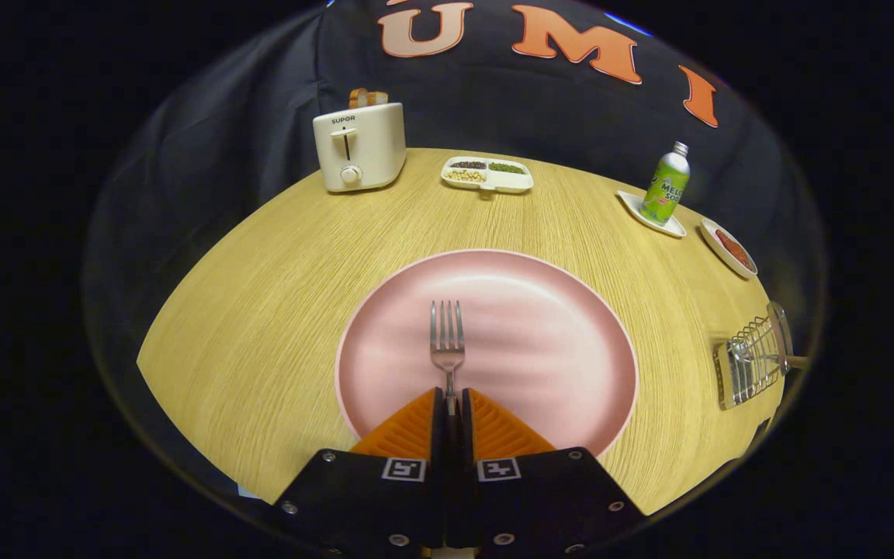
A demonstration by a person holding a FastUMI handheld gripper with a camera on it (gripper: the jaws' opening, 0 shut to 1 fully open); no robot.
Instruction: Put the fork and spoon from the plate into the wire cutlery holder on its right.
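Fork [447, 341]: handle clenched between both fingers of the gripper [451, 400], tines pointing out over the pink plate [571, 341]; best carried level to the wire cutlery holder [750, 361] right of the plate, then tipped in handle-down.

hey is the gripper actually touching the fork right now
Touching. In the gripper view the gripper has both orange fingers closed on the fork handle, no gap either side, tines over the pink plate.
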